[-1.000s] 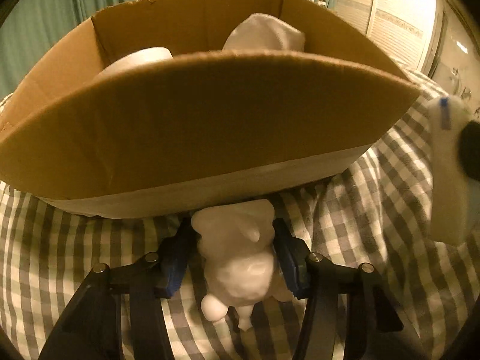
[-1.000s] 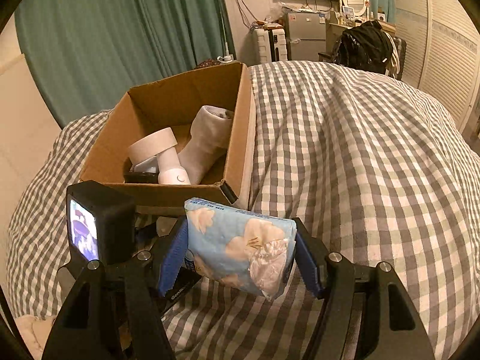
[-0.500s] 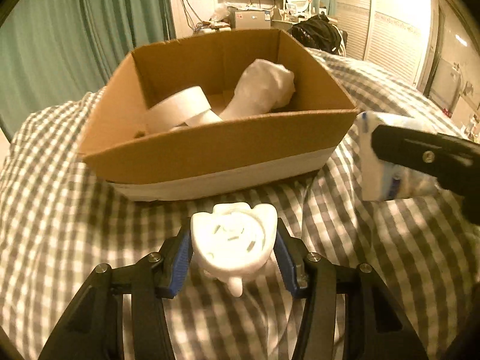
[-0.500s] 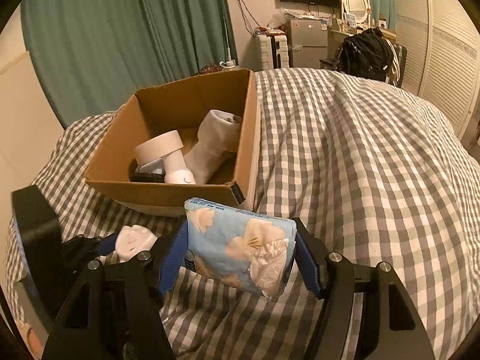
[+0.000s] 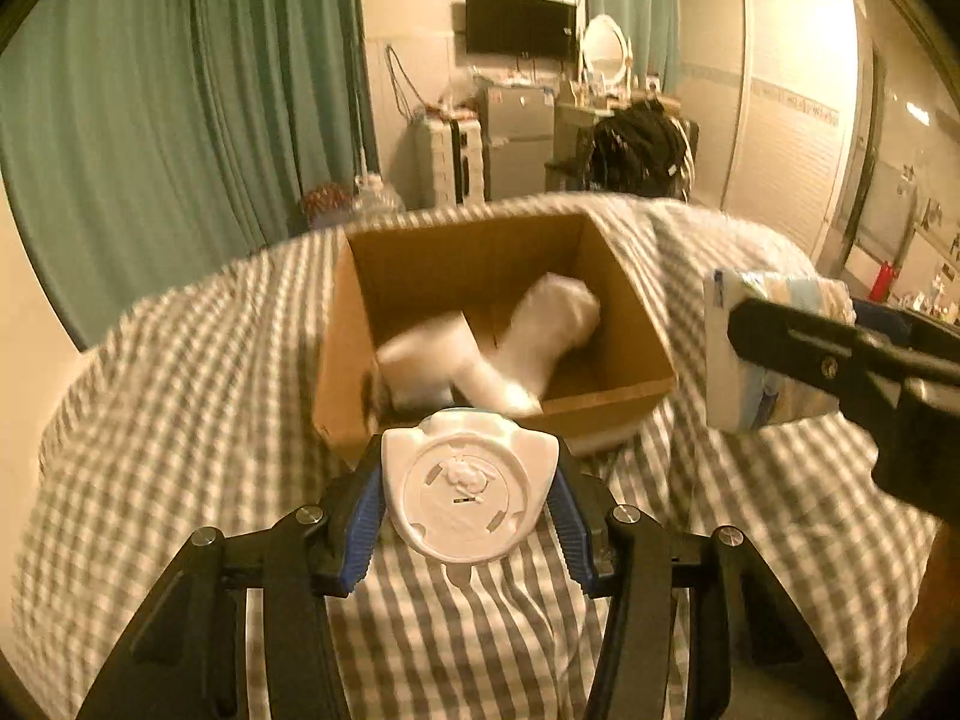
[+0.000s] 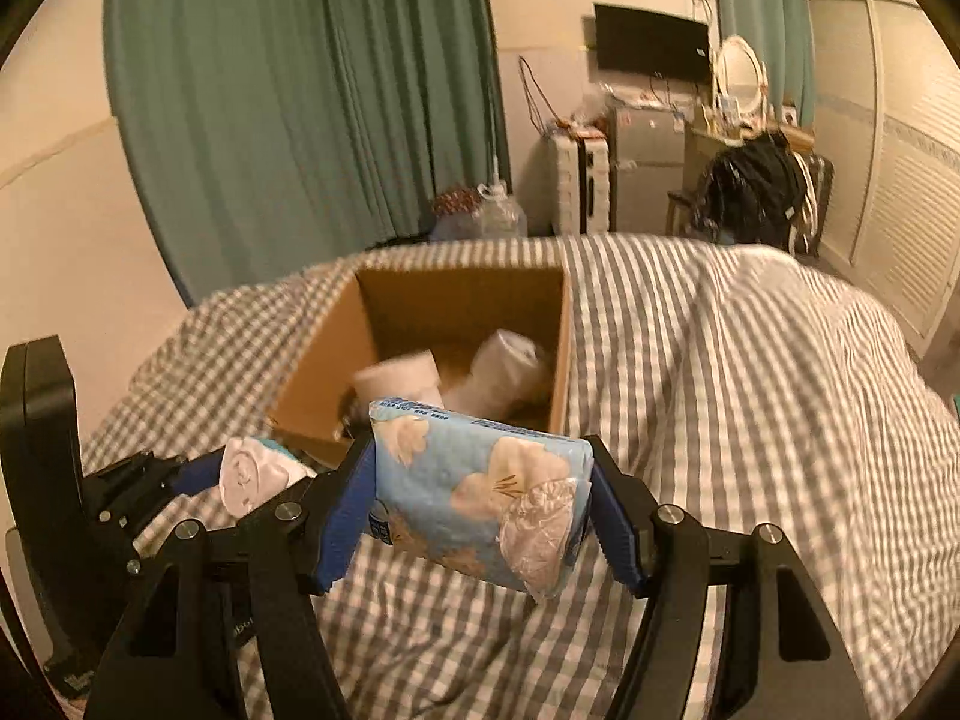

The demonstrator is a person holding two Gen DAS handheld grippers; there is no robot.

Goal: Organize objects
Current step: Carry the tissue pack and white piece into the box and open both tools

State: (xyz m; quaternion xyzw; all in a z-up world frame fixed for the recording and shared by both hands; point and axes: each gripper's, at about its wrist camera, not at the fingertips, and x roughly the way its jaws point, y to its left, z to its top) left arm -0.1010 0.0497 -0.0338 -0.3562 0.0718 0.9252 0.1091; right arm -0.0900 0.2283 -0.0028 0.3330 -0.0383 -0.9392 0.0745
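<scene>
The left tool (image 5: 467,501) was clamped on a white toy (image 5: 465,489); the right tool (image 6: 482,513) gripped a tissue pack (image 6: 480,507), both near the box (image 5: 624,324) on the bed (image 6: 750,360).

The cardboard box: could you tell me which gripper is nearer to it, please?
Left, narrowly. The left gripper hangs just short of the cardboard box near its front wall; the right gripper sits slightly farther back, off the box's front right corner.
</scene>
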